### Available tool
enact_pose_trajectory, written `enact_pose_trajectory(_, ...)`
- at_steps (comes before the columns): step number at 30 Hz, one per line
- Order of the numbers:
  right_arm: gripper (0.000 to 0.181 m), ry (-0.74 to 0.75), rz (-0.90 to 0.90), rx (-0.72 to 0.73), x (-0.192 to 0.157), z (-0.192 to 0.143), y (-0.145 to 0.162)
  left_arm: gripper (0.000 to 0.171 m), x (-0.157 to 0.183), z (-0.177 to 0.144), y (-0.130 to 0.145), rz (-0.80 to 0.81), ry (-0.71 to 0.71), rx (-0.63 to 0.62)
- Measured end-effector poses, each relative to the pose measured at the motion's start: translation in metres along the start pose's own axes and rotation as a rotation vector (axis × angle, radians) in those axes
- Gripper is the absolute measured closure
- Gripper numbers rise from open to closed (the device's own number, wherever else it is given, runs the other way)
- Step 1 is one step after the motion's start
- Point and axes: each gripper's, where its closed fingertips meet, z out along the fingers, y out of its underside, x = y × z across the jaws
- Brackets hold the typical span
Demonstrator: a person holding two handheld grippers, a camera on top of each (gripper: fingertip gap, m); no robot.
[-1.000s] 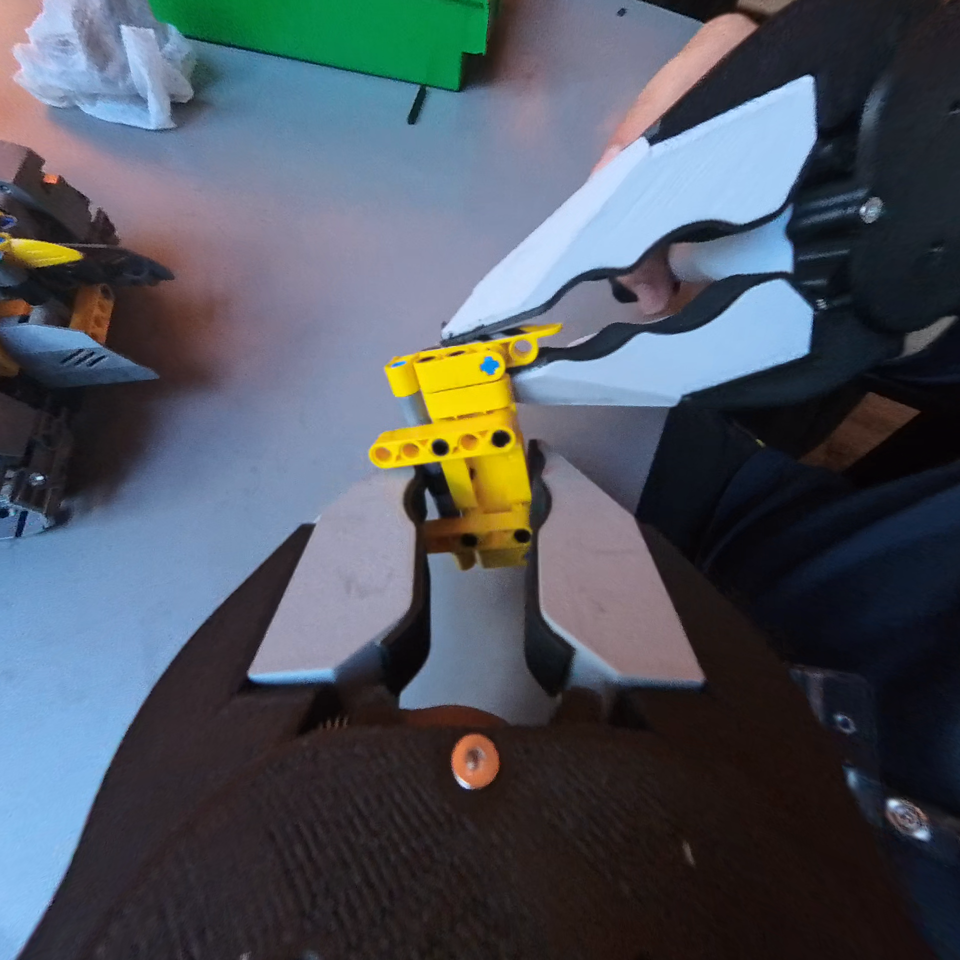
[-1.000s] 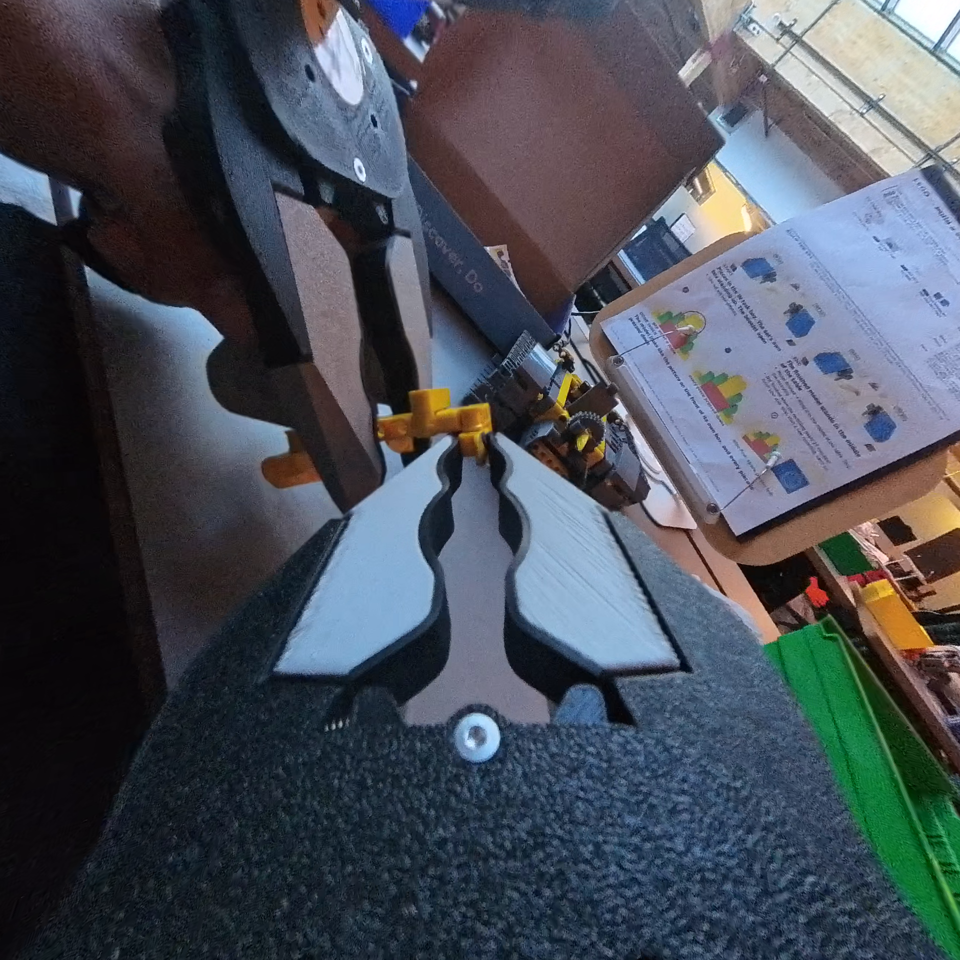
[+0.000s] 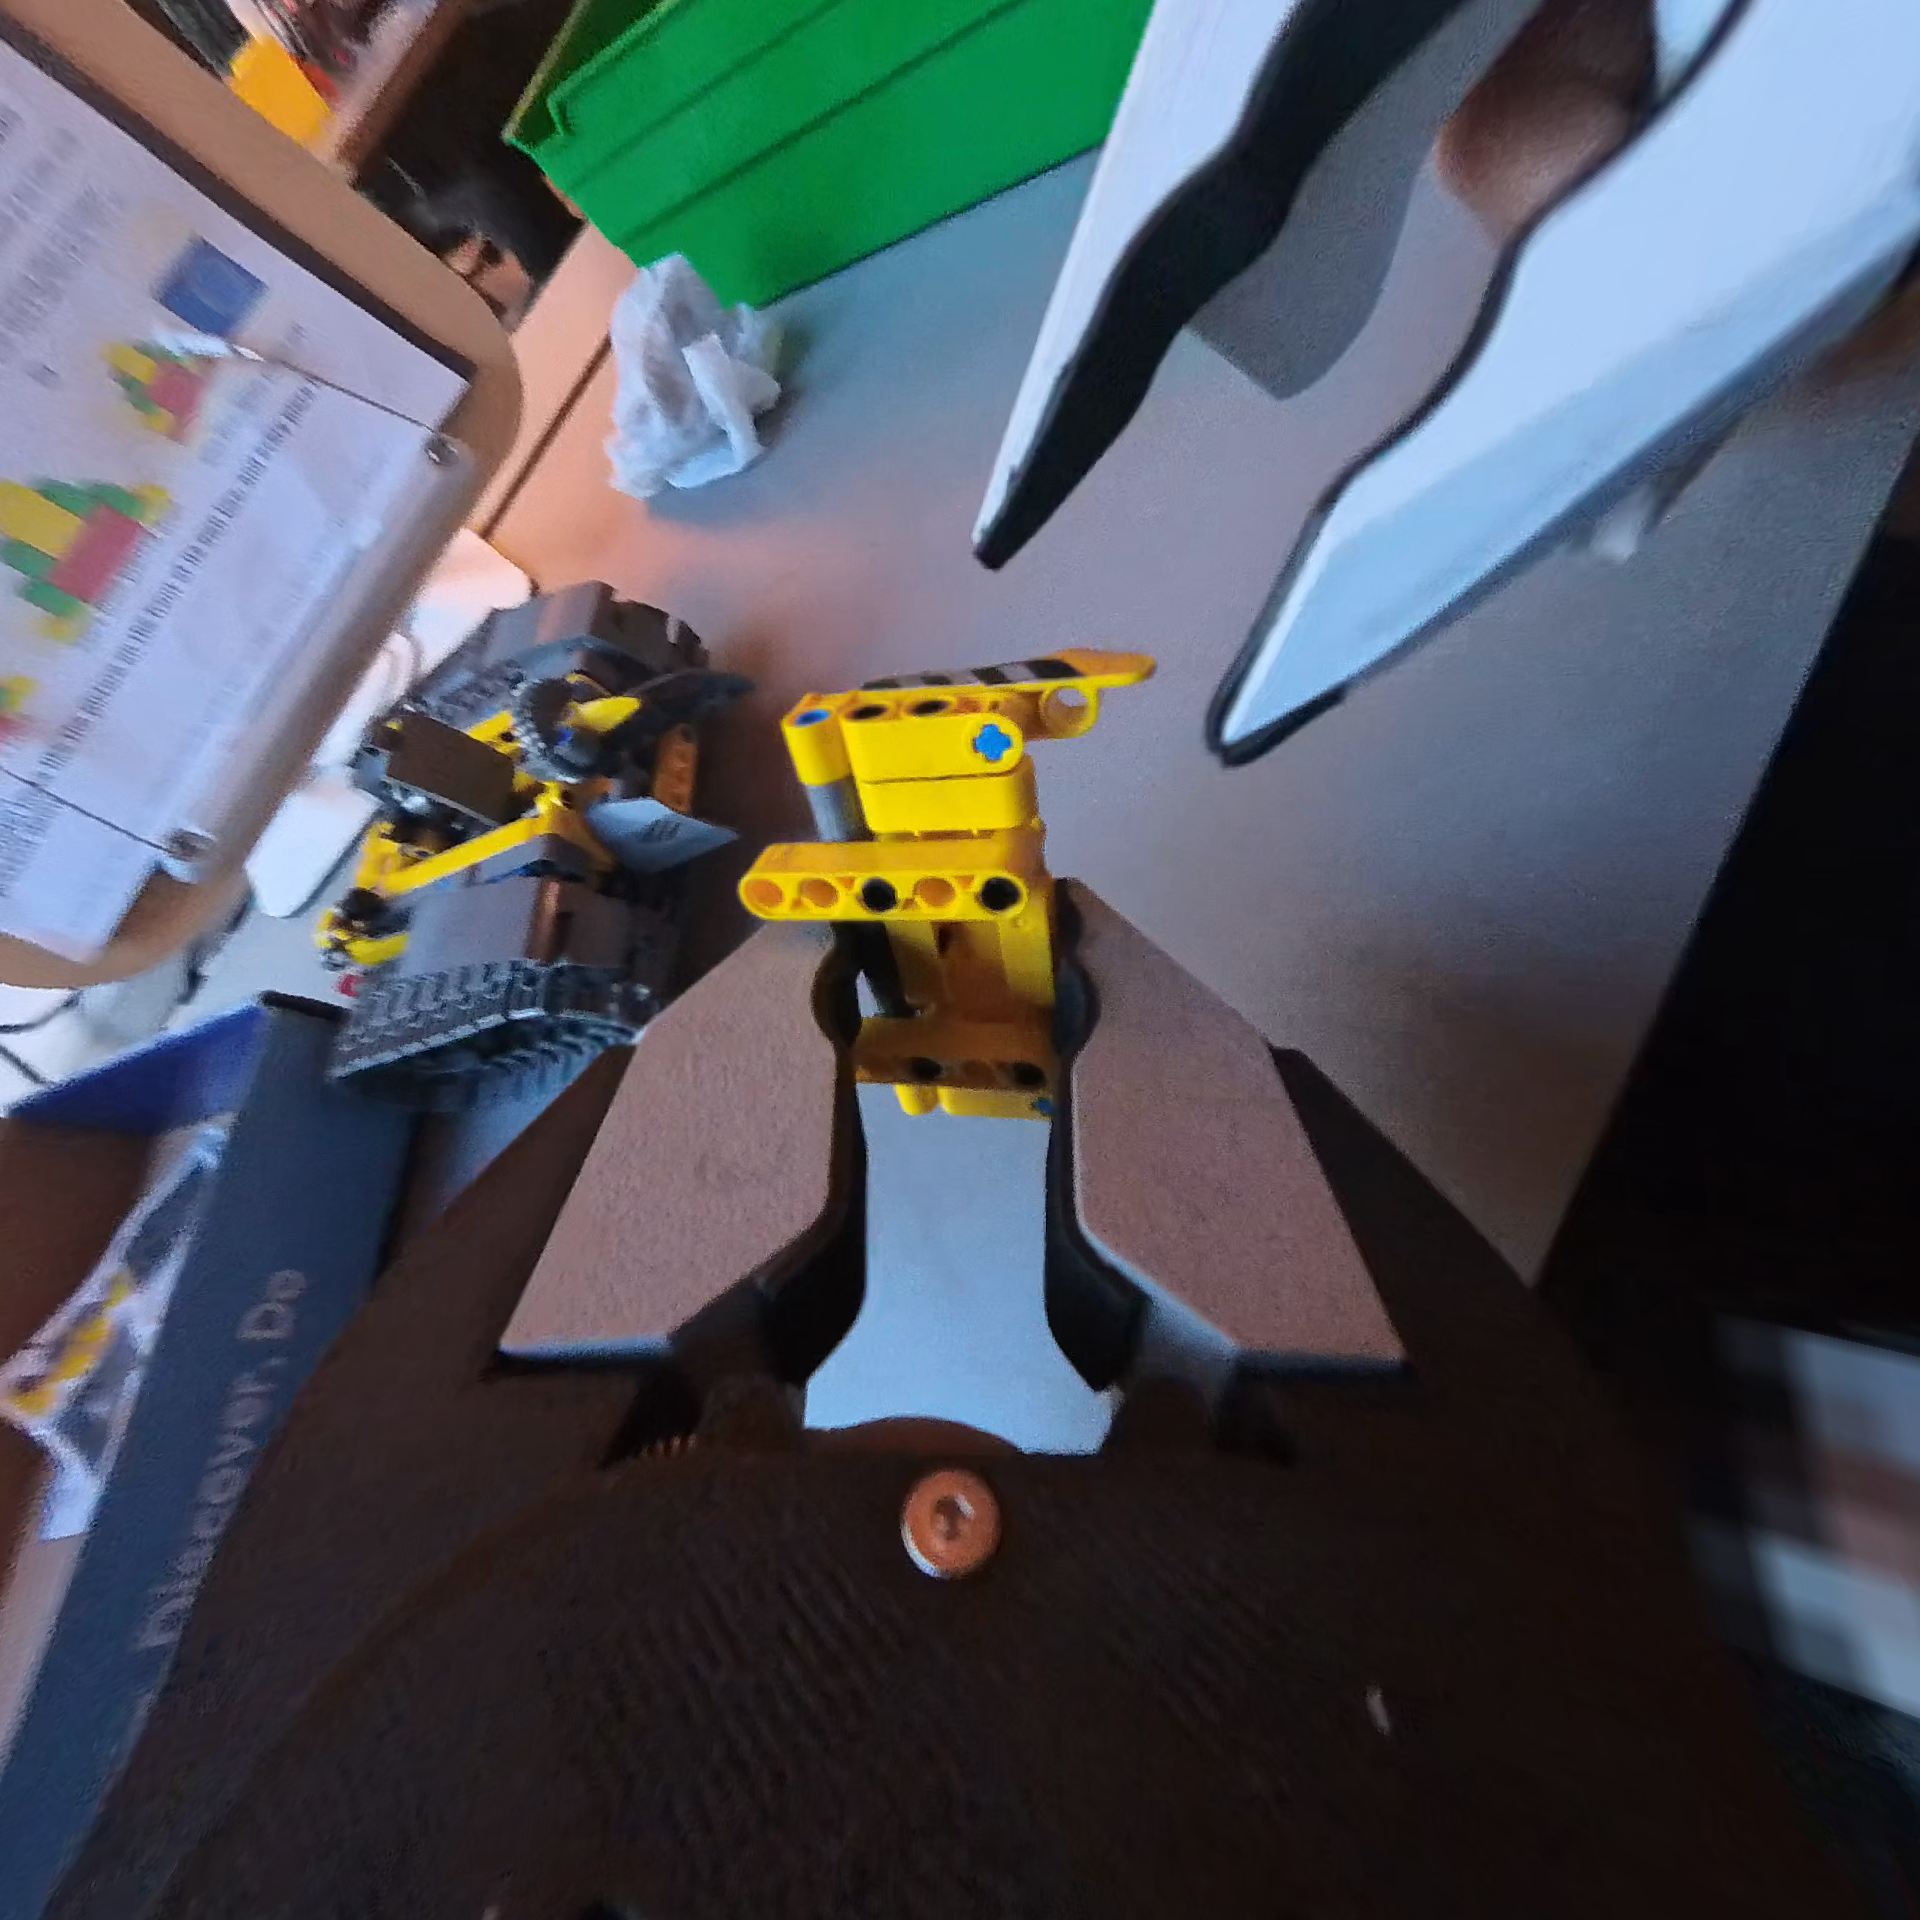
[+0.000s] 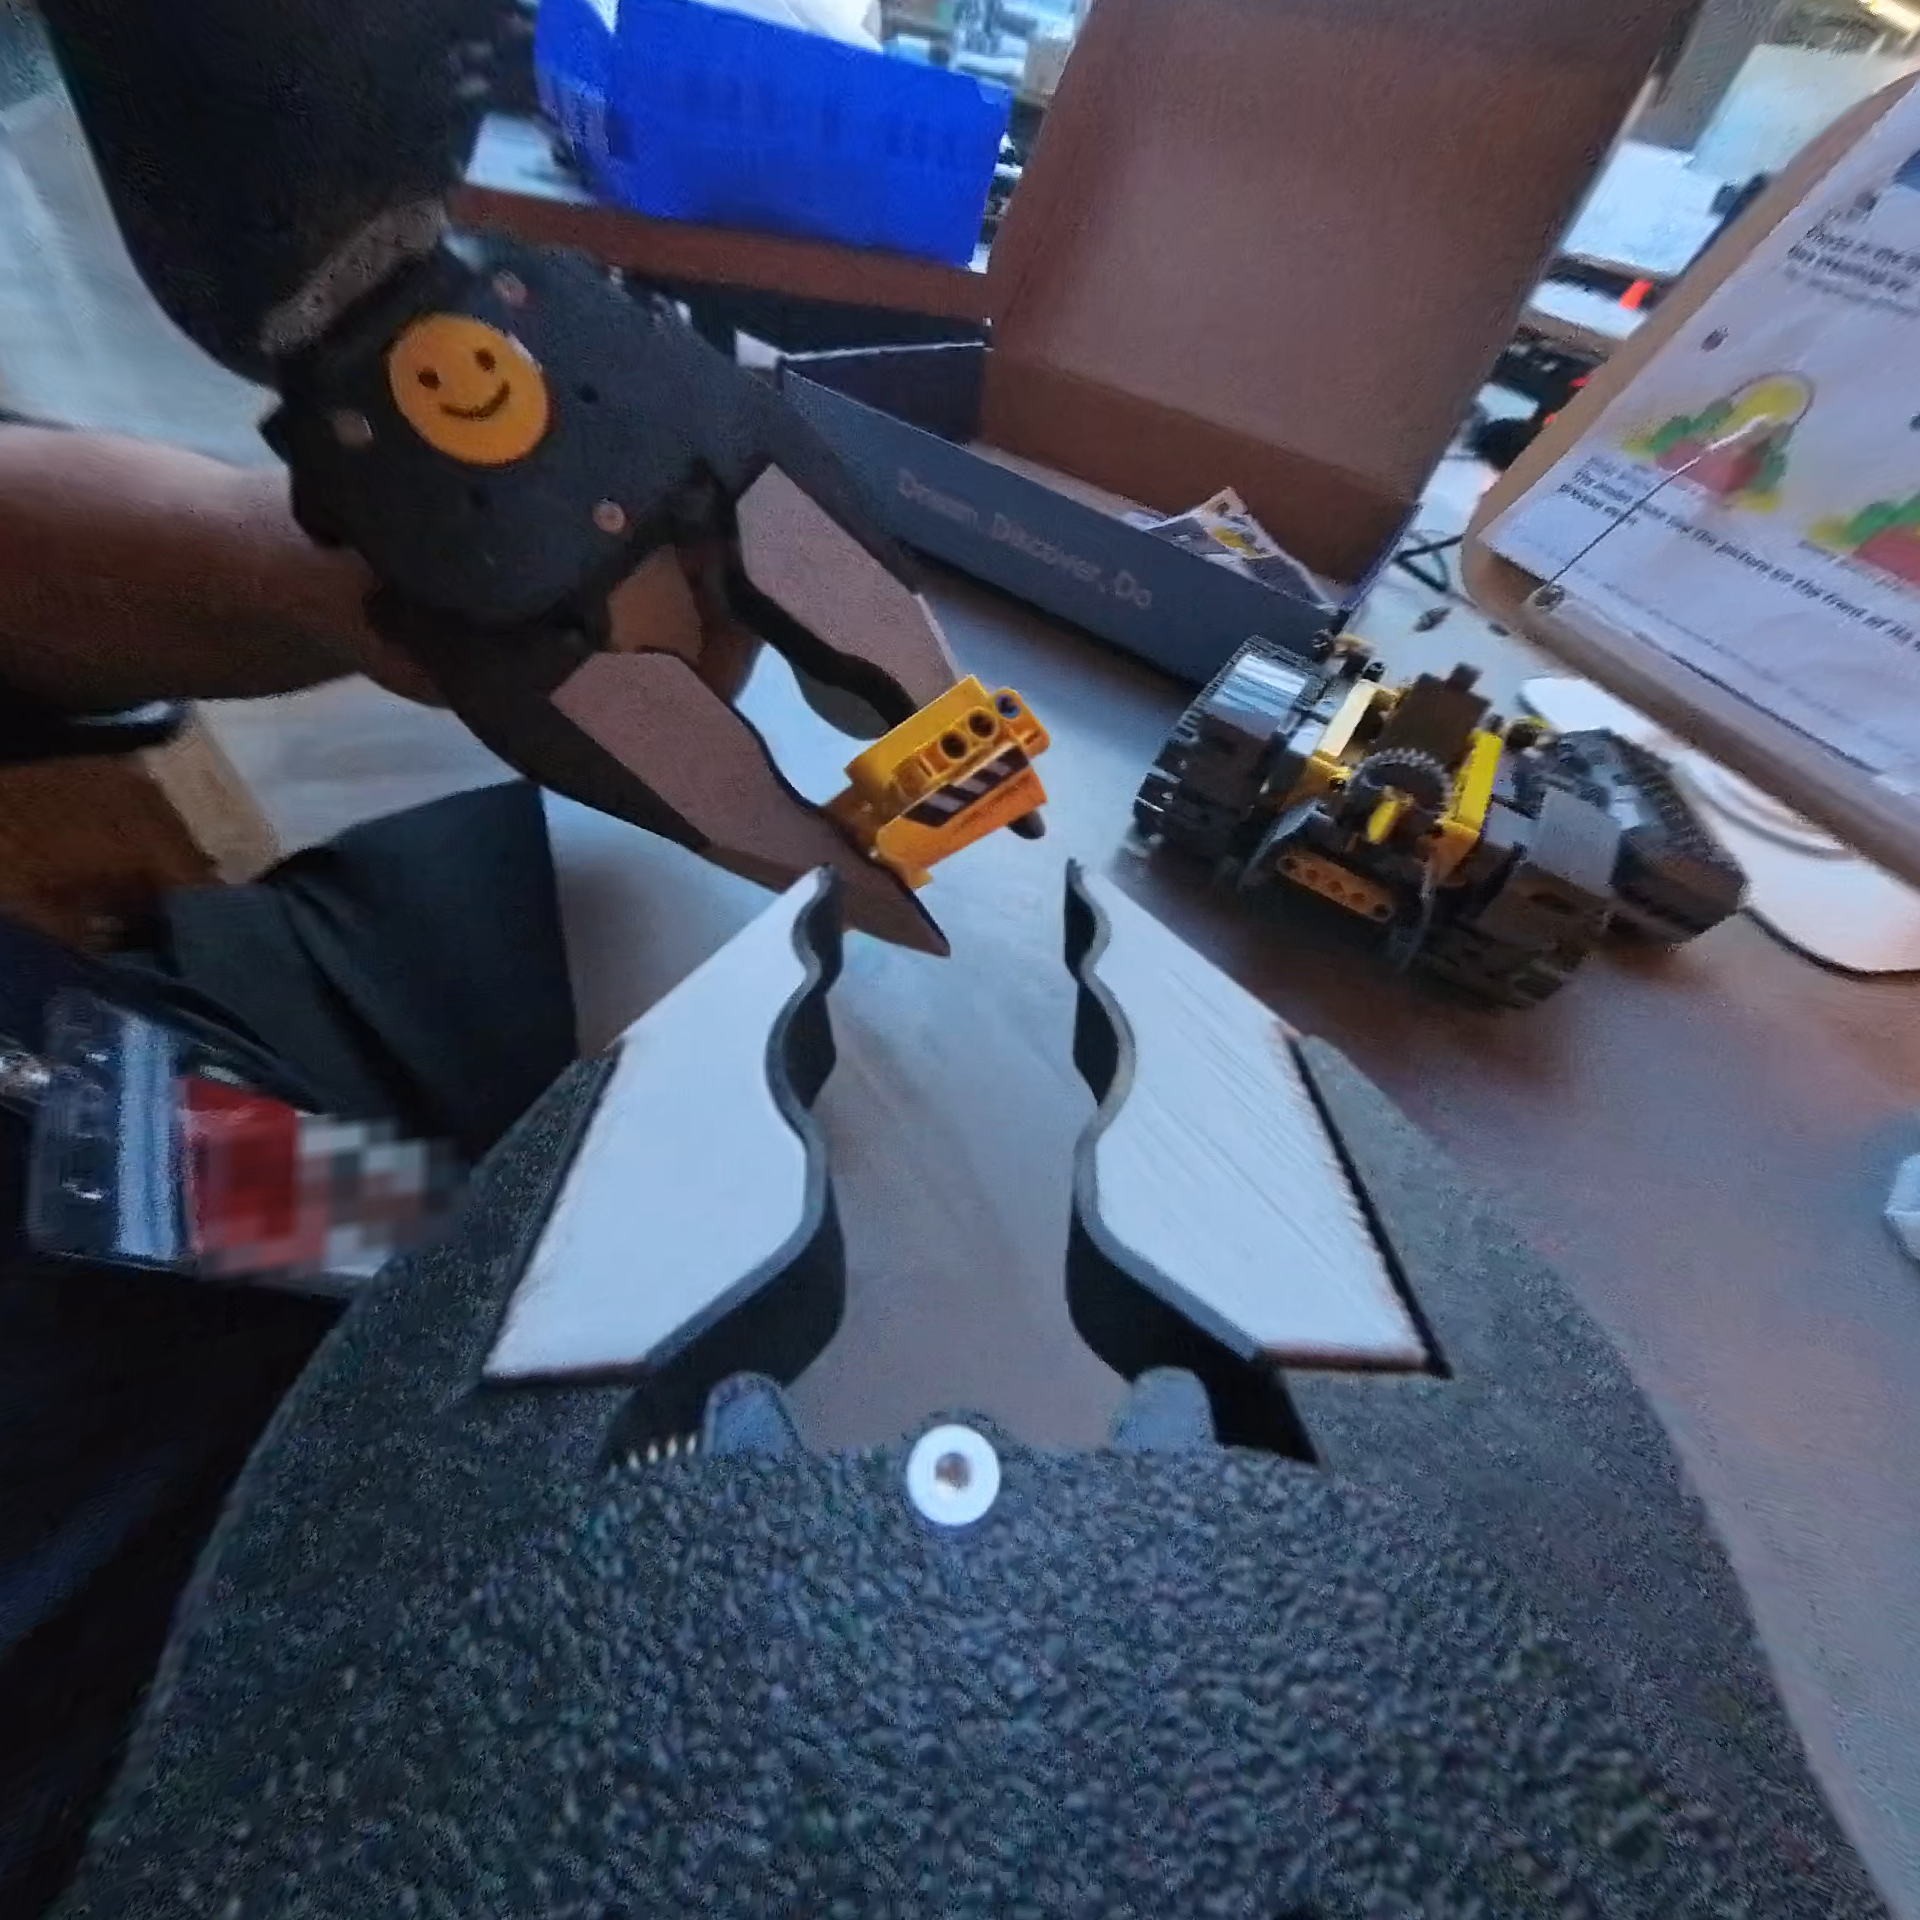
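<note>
Two grippers: left gripper (image 3: 951,971) clamping yellow brick assembly (image 3: 925,831), right gripper (image 4: 951,883) agape.

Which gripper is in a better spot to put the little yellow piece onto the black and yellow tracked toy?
Probably the left gripper: it is shut on the yellow piece, with the tracked toy just beside it. The right gripper is open and holds nothing.

Two close wrist views, shared brick vehicle (image 3: 520,831).
</note>
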Motion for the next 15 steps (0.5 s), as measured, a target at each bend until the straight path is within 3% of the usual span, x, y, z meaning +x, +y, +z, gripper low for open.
enact_pose_trajectory(4, 0.143, -0.105, 0.165, -0.013, -0.009, 0.002, -0.005, 0.139, -0.002, 0.0, -0.003, 0.061, -0.053, 0.015)
enact_pose_trajectory(7, 0.143, -0.088, 0.185, -0.057, -0.009, 0.006, 0.001, 0.139, 0.001, 0.0, -0.006, 0.099, -0.076, 0.029)
enact_pose_trajectory(10, 0.16, -0.096, 0.188, -0.071, -0.01, 0.008, 0.005, 0.139, 0.002, -0.001, -0.008, 0.137, -0.094, 0.035)
enact_pose_trajectory(15, 0.161, -0.139, 0.172, -0.1, -0.015, 0.007, 0.012, 0.139, 0.013, -0.001, -0.001, 0.101, 0.011, 0.024)
